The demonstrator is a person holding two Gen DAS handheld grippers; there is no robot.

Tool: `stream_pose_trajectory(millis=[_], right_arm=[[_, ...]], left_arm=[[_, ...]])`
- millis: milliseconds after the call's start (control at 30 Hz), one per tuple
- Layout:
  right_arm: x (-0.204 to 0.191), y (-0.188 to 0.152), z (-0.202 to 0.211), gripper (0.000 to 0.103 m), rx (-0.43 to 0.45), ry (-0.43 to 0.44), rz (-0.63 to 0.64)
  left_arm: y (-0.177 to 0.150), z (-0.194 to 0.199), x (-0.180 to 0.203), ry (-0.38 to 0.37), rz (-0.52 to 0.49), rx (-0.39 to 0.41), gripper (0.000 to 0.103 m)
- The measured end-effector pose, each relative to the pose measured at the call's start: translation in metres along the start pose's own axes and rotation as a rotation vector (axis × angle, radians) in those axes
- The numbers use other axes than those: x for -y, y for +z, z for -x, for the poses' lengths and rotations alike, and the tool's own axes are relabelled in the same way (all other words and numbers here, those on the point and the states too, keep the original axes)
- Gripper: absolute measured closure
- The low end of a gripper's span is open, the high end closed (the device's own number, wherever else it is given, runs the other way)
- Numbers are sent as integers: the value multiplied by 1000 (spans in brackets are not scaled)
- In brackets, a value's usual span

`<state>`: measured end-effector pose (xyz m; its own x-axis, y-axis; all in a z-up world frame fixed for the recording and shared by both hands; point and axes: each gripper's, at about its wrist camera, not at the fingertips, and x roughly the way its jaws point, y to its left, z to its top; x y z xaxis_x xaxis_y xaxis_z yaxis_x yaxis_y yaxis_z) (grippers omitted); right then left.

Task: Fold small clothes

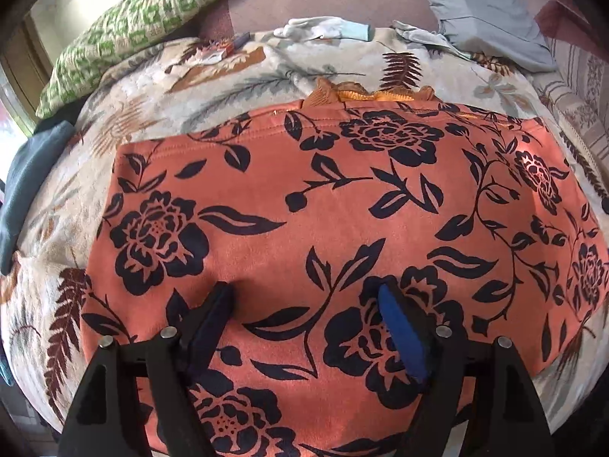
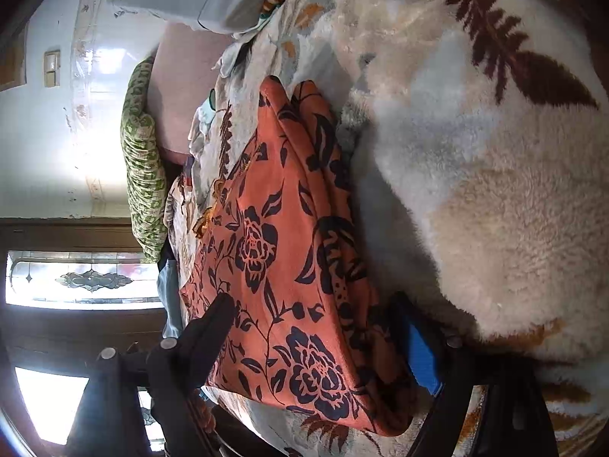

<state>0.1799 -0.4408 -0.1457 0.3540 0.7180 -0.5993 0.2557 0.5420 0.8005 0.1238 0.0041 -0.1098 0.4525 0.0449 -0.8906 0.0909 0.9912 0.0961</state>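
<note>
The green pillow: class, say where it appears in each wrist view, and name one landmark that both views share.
Left wrist view: green pillow at upper left, beyond the orange garment.
Right wrist view: green pillow at left of centre, running top to bottom, left of the garment.
Shared landmark: the fern blanket.

A home bedroom: a bed under a fleecy fern-print blanket (image 1: 266, 72), a green patterned pillow (image 1: 152, 19) at its far left.
</note>
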Motion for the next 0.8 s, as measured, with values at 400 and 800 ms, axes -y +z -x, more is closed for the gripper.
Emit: stream_pose_trajectory(millis=[400,800], right_arm=[[-17,-1,-7,79,-37,-229,93],[-215,-65,-19,85,21,-50,431]], left_arm=[[-15,-3,6,24,-61,-15,18],[-41,129,-126,-48,289,273,21]])
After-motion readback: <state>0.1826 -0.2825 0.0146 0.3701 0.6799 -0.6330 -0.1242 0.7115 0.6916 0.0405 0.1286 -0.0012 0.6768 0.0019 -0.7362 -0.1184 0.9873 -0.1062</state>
